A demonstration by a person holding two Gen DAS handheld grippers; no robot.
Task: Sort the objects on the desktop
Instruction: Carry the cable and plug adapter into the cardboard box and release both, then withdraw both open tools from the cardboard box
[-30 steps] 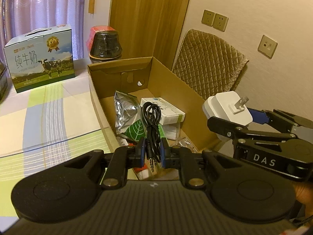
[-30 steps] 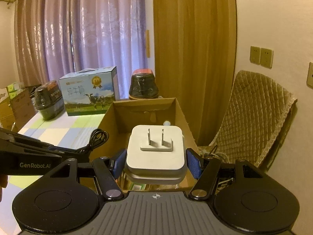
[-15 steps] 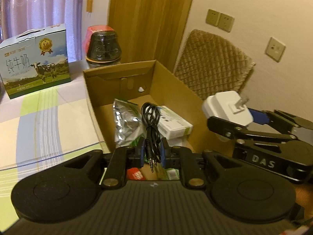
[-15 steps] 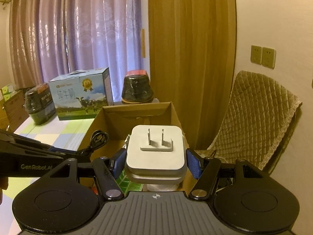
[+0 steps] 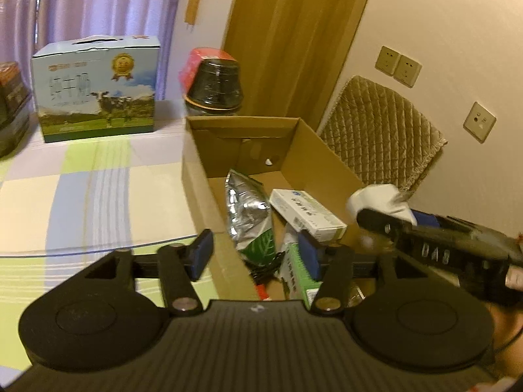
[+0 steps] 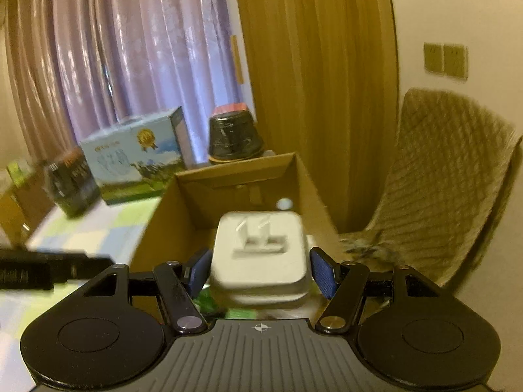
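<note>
Hovering over the cardboard box (image 6: 242, 176), the right claw (image 6: 260, 269) grips the white charger (image 6: 260, 258), prongs up; the box floor lies directly below. Left claw (image 5: 255, 256) gapes wide, empty.

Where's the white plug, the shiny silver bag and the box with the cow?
white plug (image 6: 260, 258), right wrist view, its top face.
shiny silver bag (image 5: 248, 209), left wrist view, its crinkled middle.
box with the cow (image 5: 98, 91), left wrist view, its front.

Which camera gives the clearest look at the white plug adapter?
The right wrist view: the white plug adapter sits centred between the right gripper fingers, its top face and two prongs facing the lens, though motion-blurred. The left wrist view shows only a blurred white corner of it from the side, above the cardboard box wall.
</note>
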